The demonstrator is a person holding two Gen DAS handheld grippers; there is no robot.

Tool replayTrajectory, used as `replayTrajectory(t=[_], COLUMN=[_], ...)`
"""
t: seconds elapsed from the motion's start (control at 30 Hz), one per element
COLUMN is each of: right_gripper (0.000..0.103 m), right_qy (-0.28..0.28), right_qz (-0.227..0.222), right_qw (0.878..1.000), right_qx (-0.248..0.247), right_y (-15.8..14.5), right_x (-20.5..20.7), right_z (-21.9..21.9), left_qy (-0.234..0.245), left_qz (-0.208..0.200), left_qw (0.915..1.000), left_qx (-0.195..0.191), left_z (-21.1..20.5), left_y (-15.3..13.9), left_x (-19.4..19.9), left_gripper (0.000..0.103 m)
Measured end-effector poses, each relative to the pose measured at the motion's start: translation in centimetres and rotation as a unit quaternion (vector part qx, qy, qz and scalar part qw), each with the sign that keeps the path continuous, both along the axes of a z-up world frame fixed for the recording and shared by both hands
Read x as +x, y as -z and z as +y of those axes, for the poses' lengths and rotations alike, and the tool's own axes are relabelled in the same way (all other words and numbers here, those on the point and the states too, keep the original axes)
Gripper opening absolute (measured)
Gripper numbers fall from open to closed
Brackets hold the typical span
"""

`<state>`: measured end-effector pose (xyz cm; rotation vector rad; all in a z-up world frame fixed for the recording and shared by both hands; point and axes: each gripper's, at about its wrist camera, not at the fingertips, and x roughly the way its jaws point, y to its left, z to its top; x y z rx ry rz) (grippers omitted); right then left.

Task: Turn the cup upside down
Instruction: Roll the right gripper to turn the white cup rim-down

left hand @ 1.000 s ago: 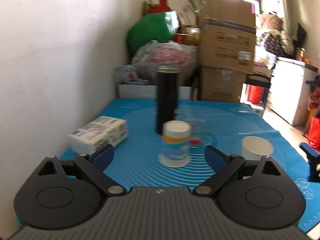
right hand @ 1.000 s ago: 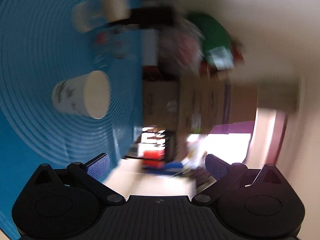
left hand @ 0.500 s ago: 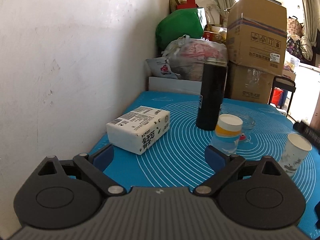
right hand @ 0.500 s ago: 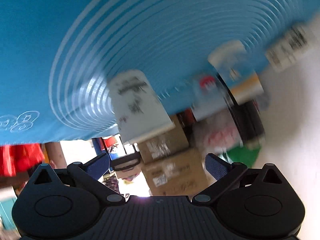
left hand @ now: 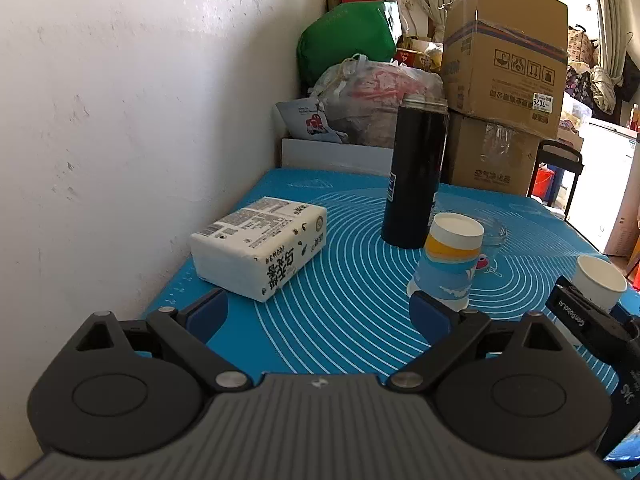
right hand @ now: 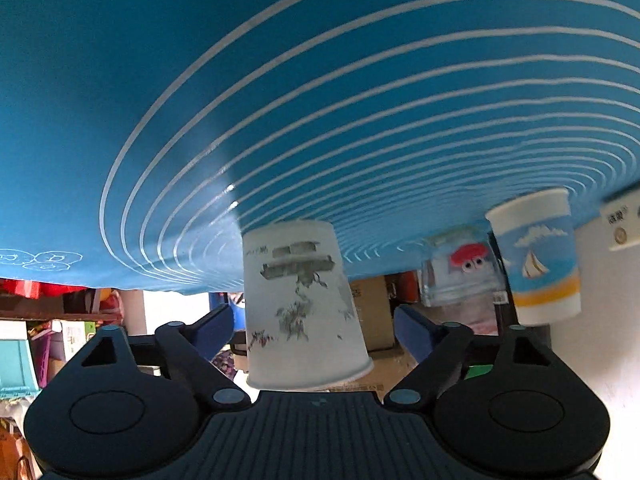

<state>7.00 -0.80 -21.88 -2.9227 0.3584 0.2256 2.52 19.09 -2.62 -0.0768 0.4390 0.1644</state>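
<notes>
White paper cup (right hand: pixel 302 304) with grey ink print stands on the blue mat (right hand: pixel 200 80), mouth up; the right wrist view is rolled upside down, so the mat fills the top of the frame and the cup's rim points down. Cup sits between the right gripper's (right hand: pixel 314 326) fingers, which are spread wide; a gap shows on each side, no contact seen. In the left wrist view the same cup (left hand: pixel 600 282) is at 3 o'clock near the mat's edge, with the right gripper (left hand: pixel 592 322) just in front of it.

Second cup (left hand: pixel 450 256), blue and yellow, stands mouth down at 1 o'clock from the left gripper (left hand: pixel 318 310). Glass (left hand: pixel 490 234) just behind it. Black flask (left hand: pixel 416 172) upright at 12 to 1 o'clock. Tissue pack (left hand: pixel 260 246) at 11 o'clock, lying flat near the wall (left hand: pixel 140 100).

Left gripper: fingers apart, holding nothing, above the mat's near edge.

Cardboard boxes (left hand: pixel 504 92) and bags (left hand: pixel 372 92) beyond the table's far end.
</notes>
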Motion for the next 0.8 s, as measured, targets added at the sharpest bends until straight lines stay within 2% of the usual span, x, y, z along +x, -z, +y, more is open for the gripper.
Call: replayTrajectory(t=[0.17,0.33,0.43,0.53,0.6,0.67,0.73,0.8], right_gripper=[0.058,0.057,0.057,0.057,0.057,0.056,0.056,0.056], right_qy=[0.009,0.013,0.023,0.041,0.057,0.073,0.096,0.126], right_qz=[-0.001,-0.001,-0.004,-0.019,-0.031,-0.044,-0.056,-0.072], right_qw=[1.000,0.999,0.994,0.979,0.957,0.925,0.878,0.818], right_qx=[0.005,0.046,0.105,0.200,0.282,0.370,0.465,0.557], right_y=[-0.1,-0.9,-2.2,-4.4,-6.4,-8.5,-10.5,-12.3], right_x=[0.1,0.2,0.8,1.8,2.8,3.7,4.6,5.7], right_z=[0.2,0.3,0.4,1.0,1.4,1.7,2.0,1.9], left_qy=[0.006,0.010,0.013,0.014,0.014,0.014,0.014,0.015], left_qz=[0.003,0.003,0.000,-0.003,-0.003,-0.005,-0.008,-0.010], left_qw=[1.0000,0.9999,0.9999,0.9999,0.9998,0.9998,0.9998,0.9997], left_qx=[-0.004,-0.011,-0.010,-0.008,-0.010,-0.011,-0.013,-0.014], left_z=[-0.1,-0.2,-0.3,-0.4,-0.4,-0.6,-0.7,-1.1], left_y=[0.2,0.2,0.1,0.0,-0.1,-0.2,-0.2,-0.3], left_x=[0.2,0.4,0.4,0.4,0.5,0.7,0.8,1.0], left_gripper=[0.096,0.096,0.096,0.096,0.096,0.096,0.096,0.096])
